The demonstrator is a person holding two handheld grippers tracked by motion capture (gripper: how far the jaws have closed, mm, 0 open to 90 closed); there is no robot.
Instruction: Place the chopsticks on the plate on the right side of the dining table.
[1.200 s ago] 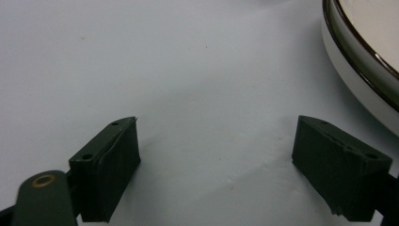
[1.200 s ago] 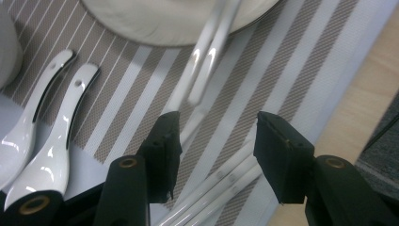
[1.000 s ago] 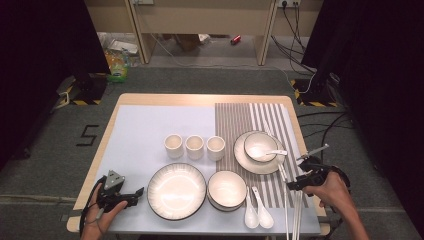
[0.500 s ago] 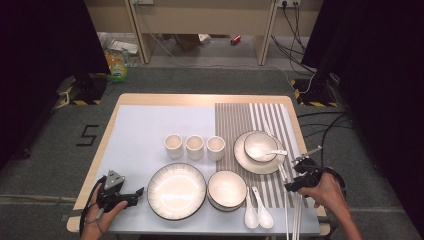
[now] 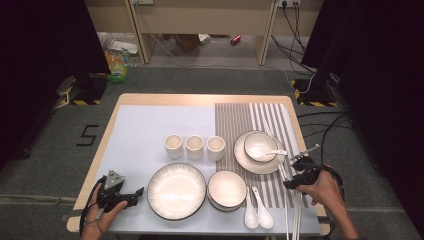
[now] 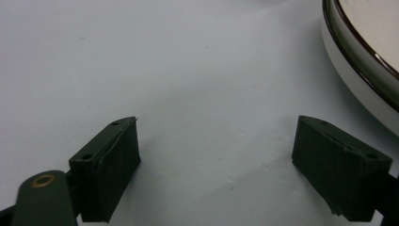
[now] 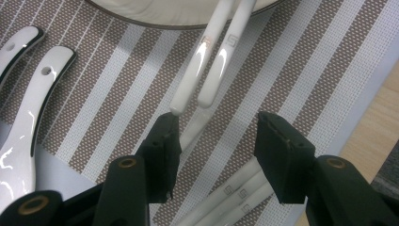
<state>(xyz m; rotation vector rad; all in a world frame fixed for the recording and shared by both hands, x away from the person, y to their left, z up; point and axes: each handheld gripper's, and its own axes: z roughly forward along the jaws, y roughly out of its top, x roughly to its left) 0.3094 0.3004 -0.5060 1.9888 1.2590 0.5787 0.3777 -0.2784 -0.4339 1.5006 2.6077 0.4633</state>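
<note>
My right gripper [image 5: 291,172] hovers low over the striped placemat [image 5: 235,120] at the table's right edge, its jaws open. In the right gripper view two white chopsticks [image 7: 209,52] lean on a plate's rim [image 7: 155,16], and their near ends lie just ahead of my right gripper [image 7: 216,136], by the left jaw, with no pad pressing on them. More chopsticks [image 7: 226,193] lie flat beneath the jaws. My left gripper [image 5: 139,196] rests on the pale blue mat [image 5: 145,130] at the front left, open and empty [image 6: 216,160], beside the large plate [image 5: 176,191].
A bowl [image 5: 227,189] and two white spoons [image 5: 257,214] lie between the large plate and the chopsticks [image 5: 288,215]. Three cups [image 5: 195,146] stand mid-table. A plate [image 5: 240,156] carrying a bowl with a spoon [image 5: 260,146] sits on the striped placemat.
My right gripper has shifted slightly left, toward the plate with the bowl. The left gripper has stayed where it was.
</note>
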